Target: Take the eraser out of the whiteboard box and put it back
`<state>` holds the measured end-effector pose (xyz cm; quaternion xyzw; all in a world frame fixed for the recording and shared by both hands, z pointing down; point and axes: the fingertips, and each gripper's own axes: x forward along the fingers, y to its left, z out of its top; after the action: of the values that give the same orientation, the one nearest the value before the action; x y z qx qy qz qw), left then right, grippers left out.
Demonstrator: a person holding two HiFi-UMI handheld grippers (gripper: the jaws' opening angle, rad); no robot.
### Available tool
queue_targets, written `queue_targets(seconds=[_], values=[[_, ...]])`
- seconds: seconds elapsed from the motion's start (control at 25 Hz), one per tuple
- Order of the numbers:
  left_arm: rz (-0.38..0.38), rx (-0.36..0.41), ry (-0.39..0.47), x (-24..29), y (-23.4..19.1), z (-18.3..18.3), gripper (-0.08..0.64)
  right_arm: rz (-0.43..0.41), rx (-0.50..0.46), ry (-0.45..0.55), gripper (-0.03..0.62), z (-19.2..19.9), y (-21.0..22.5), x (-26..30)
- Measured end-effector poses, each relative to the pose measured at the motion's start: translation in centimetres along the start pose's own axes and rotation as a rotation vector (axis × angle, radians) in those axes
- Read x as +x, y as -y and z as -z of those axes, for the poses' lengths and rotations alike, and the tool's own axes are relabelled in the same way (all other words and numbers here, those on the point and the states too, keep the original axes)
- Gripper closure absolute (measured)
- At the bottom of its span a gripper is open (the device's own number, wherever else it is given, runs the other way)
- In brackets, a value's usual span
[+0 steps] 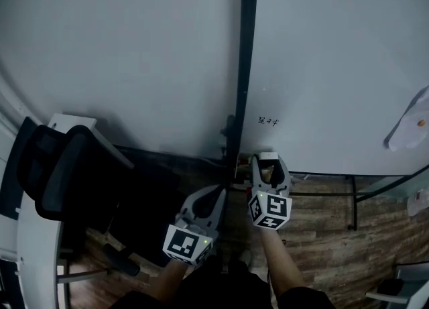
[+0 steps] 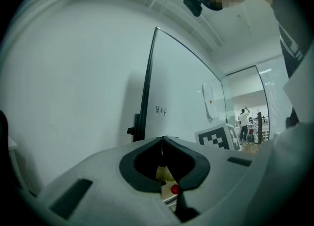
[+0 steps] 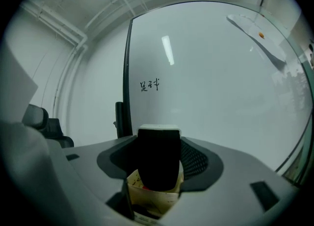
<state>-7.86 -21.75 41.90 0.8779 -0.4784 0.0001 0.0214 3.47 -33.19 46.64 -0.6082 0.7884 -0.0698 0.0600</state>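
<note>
One eraser (image 3: 158,159) sits clamped between right gripper (image 3: 158,139) fingers (image 3: 196,160); left gripper (image 2: 162,140) fingers (image 2: 131,170) closed.

Pale grey moulded shells on the left gripper (image 1: 223,192) and right gripper (image 1: 270,165), dark grey pads (image 3: 197,162) lining the inner jaw faces, the right one's finely textured, a marker cube (image 1: 270,210) of black-and-white squares behind each, a small green light on each cube, forearms bare of sleeves.

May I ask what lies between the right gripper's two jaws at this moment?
A black block eraser with a white back, clamped by the right gripper, with the open beige box just beyond it; the right gripper view shows this.
</note>
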Motion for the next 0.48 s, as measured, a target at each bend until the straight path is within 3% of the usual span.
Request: queue_targets(seconds=[0.48], values=[[-0.014, -0.008, -0.016, 0.2, -1.1, 0.5, 0.555, 0.044, -0.158, -0.082, 0.342, 2.6, -0.4, 1.7]])
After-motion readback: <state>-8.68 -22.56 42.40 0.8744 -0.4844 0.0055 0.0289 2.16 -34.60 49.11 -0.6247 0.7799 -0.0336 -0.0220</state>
